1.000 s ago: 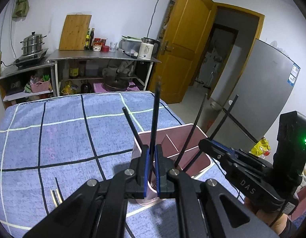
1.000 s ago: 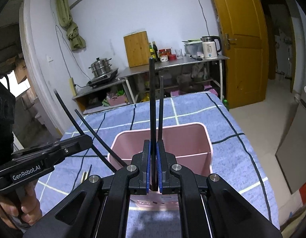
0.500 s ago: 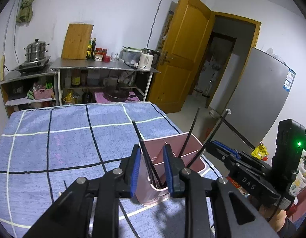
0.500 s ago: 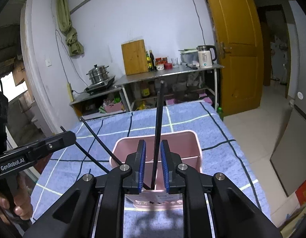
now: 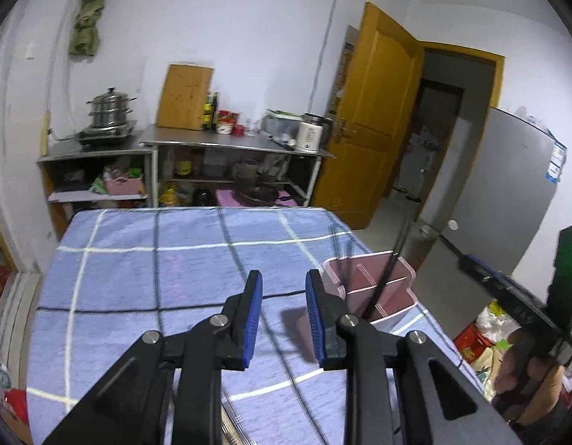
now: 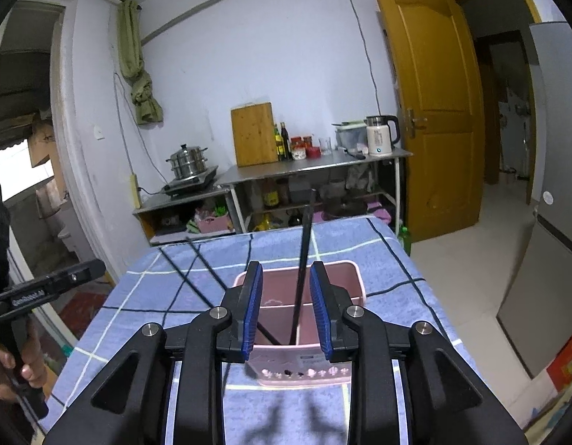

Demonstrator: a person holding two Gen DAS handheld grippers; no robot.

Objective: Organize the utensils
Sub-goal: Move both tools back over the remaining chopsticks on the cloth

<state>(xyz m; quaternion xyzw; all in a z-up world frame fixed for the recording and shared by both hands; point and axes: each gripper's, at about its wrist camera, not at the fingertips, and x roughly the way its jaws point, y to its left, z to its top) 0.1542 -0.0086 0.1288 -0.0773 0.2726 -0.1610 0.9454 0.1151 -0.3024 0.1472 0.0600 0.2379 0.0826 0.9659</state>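
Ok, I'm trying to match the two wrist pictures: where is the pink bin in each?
Left wrist: pink bin lies right of centre, beside the tool's right finger, at the blue cloth's edge.
Right wrist: pink bin sits at centre, behind the open fingers.
Shared landmark: the cutting board against the back wall.

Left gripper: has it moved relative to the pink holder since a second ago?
Yes. The left gripper has let go and drawn back leftward; the pink holder now sits to its right, chopsticks inside.

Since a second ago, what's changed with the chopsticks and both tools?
Both tools let go: the left tool and right tool have just been opening, dropping their black chopsticks into the pink holder, then backing away. The holder stayed put on the blue cloth.
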